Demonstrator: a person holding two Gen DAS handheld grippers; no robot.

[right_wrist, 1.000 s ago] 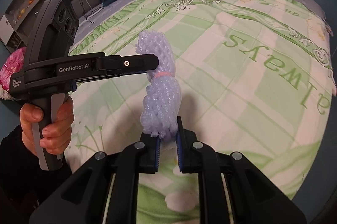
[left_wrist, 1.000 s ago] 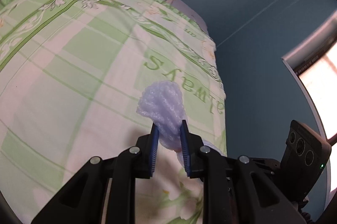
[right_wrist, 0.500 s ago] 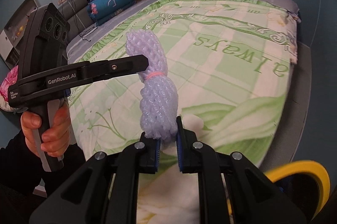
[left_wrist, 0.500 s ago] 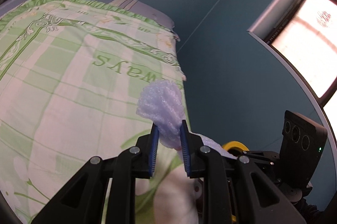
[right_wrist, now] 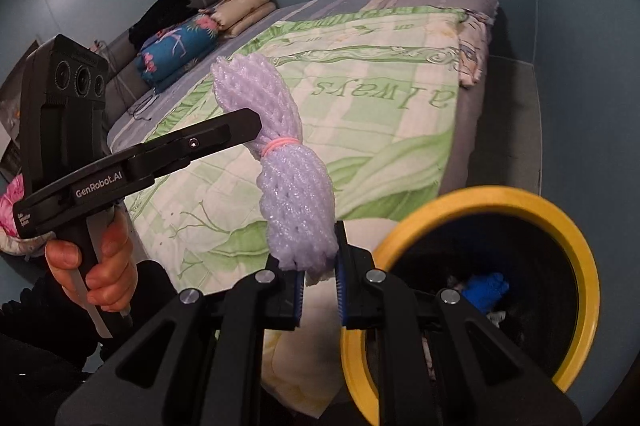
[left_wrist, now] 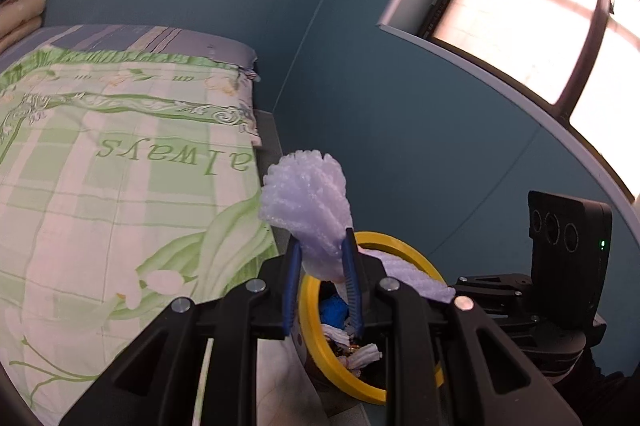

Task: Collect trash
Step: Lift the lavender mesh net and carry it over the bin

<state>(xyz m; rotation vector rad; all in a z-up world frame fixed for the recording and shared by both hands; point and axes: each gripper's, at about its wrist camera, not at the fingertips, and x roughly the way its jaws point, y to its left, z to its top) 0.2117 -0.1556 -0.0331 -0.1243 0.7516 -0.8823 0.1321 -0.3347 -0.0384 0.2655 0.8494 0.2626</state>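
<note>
A bundle of pale lilac foam netting [right_wrist: 280, 154], tied at its waist by a pink rubber band [right_wrist: 280, 144], is held at both ends. My right gripper [right_wrist: 319, 282] is shut on its lower end, and my left gripper [left_wrist: 322, 266] is shut on the other end [left_wrist: 308, 202]. In the right wrist view the left gripper's finger [right_wrist: 224, 136] comes in from the left and meets the bundle beside the band. A yellow-rimmed trash bin [right_wrist: 560, 214] stands by the bed's foot, below and right of the bundle, with blue and white scraps inside [left_wrist: 334, 308].
A bed with a green and white checked quilt [right_wrist: 360, 114] fills the left and middle. Folded blankets and pillows [right_wrist: 180, 42] lie at its head. Blue walls [left_wrist: 360, 66] and a bright window [left_wrist: 540, 6] are to the right. A person's hand [right_wrist: 100, 266] grips the left tool's handle.
Both grippers carried the foam netting off the bed toward its foot. The yellow-rimmed bin has come into view under and beside the bundle, and the window now shows in the left wrist view.
</note>
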